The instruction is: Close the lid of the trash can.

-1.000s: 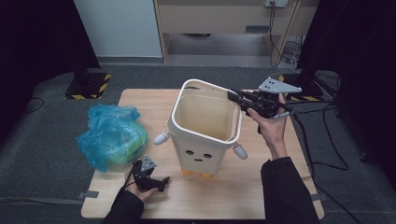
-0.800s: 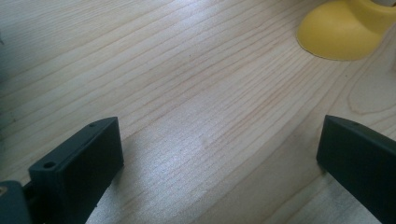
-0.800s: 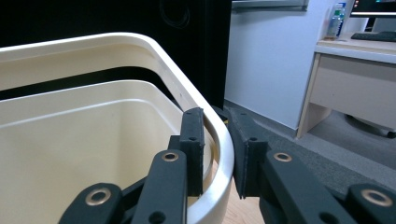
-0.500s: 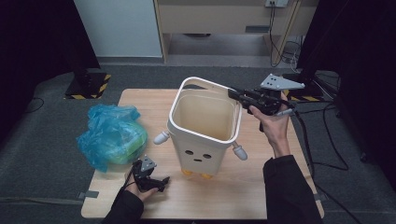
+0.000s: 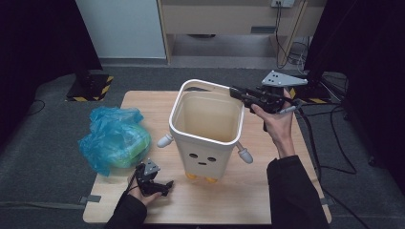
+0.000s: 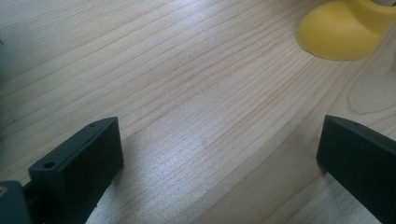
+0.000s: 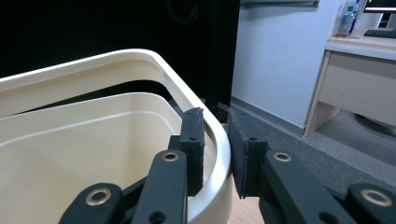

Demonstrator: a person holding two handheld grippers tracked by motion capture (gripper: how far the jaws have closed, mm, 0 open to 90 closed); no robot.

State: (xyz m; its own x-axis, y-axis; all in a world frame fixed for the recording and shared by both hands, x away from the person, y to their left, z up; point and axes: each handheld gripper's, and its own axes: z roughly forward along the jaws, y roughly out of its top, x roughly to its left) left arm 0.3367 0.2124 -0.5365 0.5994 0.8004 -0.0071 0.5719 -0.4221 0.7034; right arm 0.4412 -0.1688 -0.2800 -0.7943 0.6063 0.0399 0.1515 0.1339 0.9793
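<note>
At the left of the high view we see a blue plastic bag (image 5: 113, 141) lying crumpled on the wooden bench (image 5: 248, 200). It is not in the bin yet, so we think that job is still to do.

Just below it, near the bottom of the frame, our left gripper (image 5: 152, 180) rests low on the bench. In the left gripper view its jaws stand wide apart with nothing but bare wood between them, and one yellow foot (image 6: 343, 30) of the bin peeks in at the upper right.

In the middle stands the cream bin (image 5: 206, 136) with a little face on its front. It is upright and looks empty inside.

At the upper right our right gripper (image 5: 237, 92) is at the bin's rim (image 7: 219, 144). The rim sits between its two jaws, clamped or very nearly. We think we have hold of the bin, and the bag still has to go in.
</note>
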